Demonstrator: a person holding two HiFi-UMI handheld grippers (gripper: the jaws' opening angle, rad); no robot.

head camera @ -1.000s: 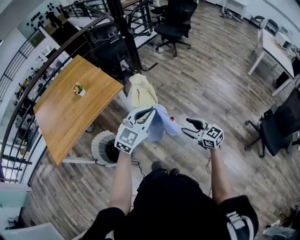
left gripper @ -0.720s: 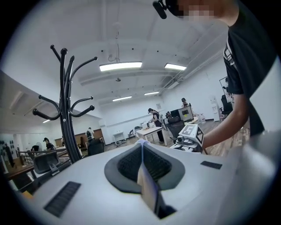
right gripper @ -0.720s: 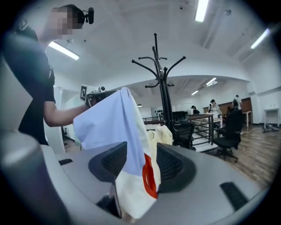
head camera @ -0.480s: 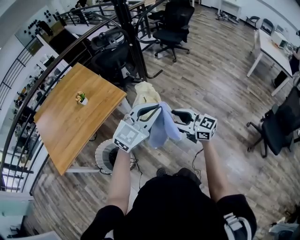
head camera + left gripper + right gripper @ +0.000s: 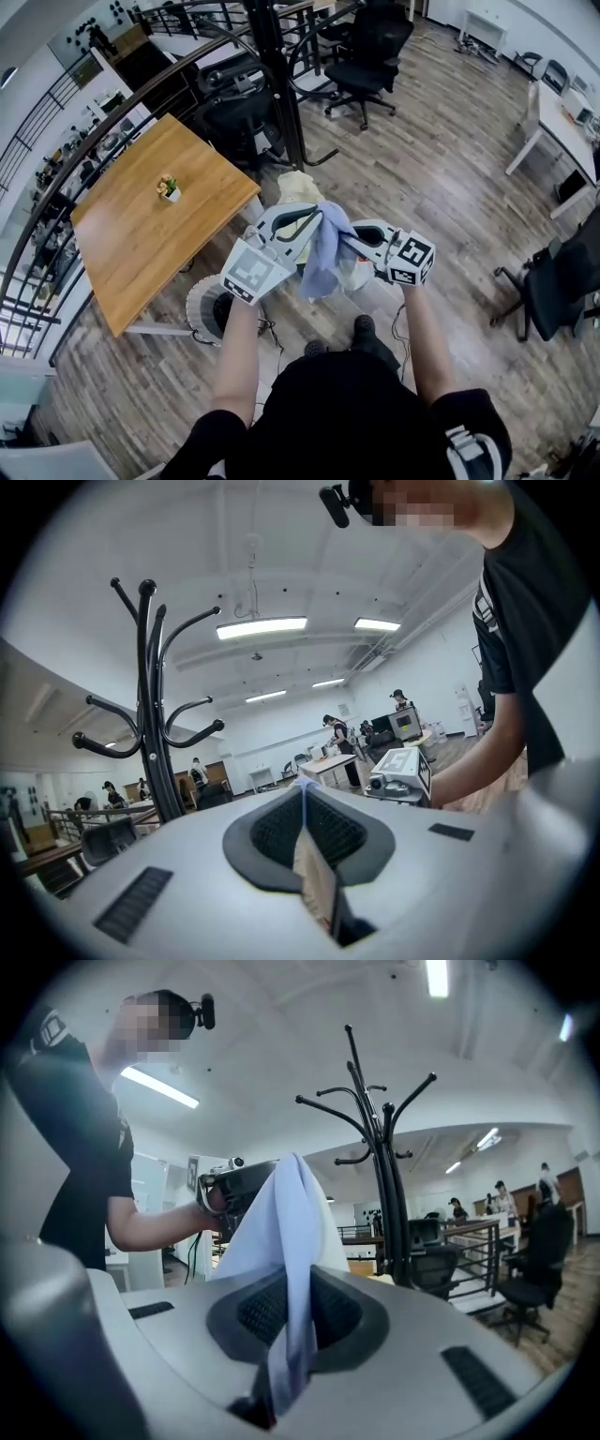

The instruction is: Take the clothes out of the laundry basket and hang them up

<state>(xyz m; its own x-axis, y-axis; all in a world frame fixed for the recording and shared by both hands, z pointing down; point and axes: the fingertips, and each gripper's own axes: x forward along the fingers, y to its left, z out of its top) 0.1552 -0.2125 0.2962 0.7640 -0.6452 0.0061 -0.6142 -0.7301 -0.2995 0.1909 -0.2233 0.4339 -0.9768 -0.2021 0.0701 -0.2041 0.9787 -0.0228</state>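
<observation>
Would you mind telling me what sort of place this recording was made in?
Probably an open-plan office: a black swivel chair, a white desk, a wooden table and a coat stand on wood-look flooring.

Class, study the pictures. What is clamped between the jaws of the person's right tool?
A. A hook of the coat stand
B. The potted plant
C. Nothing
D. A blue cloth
D: in the right gripper view the jaws of the right tool have just been closing, and they pinch the blue cloth, which rises out from between them.
</observation>
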